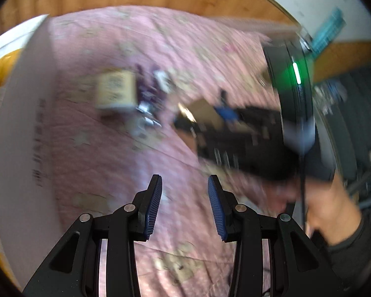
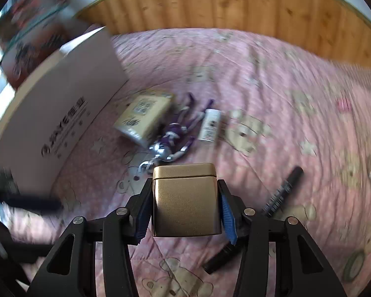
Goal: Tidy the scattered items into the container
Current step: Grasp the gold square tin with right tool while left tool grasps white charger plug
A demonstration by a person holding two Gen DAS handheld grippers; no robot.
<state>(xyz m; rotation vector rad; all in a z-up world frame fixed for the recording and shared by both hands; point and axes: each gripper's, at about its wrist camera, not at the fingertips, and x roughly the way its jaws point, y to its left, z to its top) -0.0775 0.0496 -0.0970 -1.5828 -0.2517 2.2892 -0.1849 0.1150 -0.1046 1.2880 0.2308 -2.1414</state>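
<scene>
Right tool: gold tin sits between the pads, the left one flush against its side, a sliver of gap possibly at the right one; reads as gripped, tin lifted clear of the bed. Left tool: jaws apart, nothing between them, only quilt below.

Step, as I judge it: tin picked, carry to the box pending. Next move needs a swing left and up over the box wall, then release inside.

Right view only, near to far: marker just right of the tool, purple doll ahead, tan packet and white tube flanking it, box far left.

Left view only: box wall close on the left, the hand carrying the right tool, no tin visible. Heavy blur.
</scene>
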